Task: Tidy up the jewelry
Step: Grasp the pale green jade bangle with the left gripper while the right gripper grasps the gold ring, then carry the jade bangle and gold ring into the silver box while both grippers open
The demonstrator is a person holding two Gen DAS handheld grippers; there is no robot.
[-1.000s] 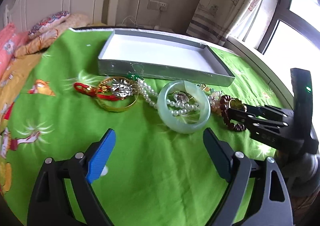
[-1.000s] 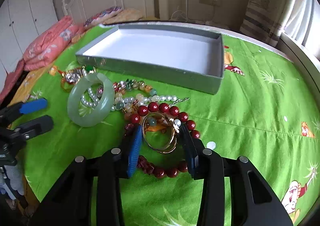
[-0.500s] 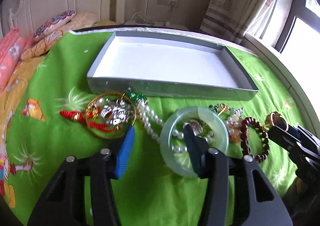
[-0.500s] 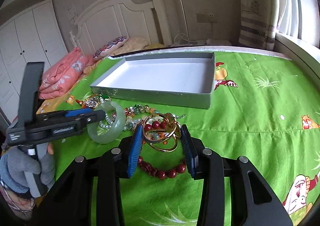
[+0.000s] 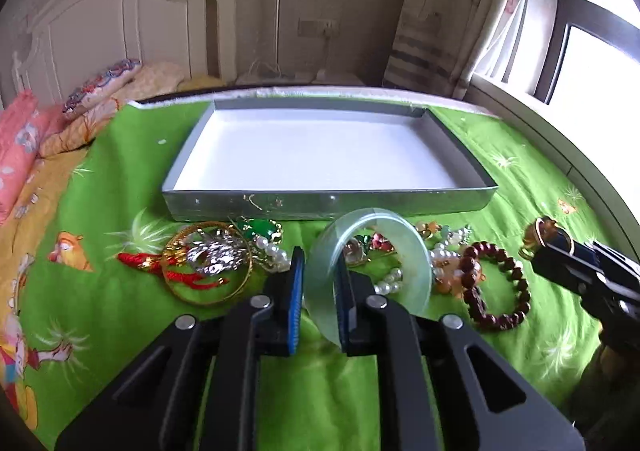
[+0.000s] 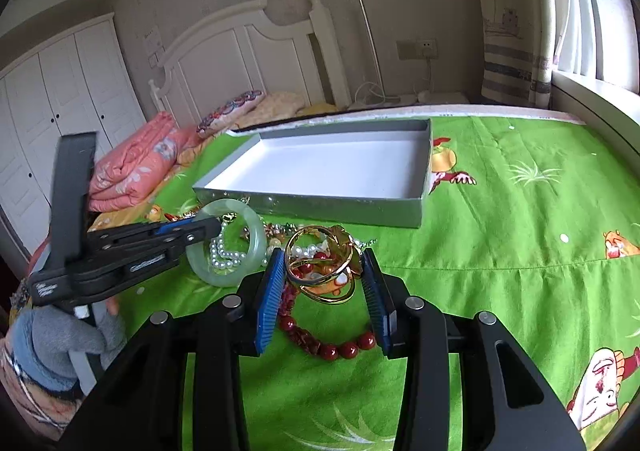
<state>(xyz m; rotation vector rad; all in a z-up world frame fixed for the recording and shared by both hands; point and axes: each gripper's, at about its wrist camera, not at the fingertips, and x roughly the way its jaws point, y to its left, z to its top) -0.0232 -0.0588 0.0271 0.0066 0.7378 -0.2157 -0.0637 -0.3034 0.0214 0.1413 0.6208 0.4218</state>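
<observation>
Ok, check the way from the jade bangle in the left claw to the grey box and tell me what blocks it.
Nothing visible blocks it. The left claw is closing on the jade bangle rim, just in front of the grey box; only the box's low near wall lies between. The pearl strand lies through the bangle and might drag along.

Your left wrist camera sits just behind the left claw (image 5: 318, 287), looking forward and down along its fingers, close over the green cloth (image 5: 120, 179), with the grey tray (image 5: 328, 205) straight ahead. Your right wrist camera looks the same way past the right claw (image 6: 324, 279), from further right. Both views share the tray, the jewelry pile and each other's claw.
</observation>
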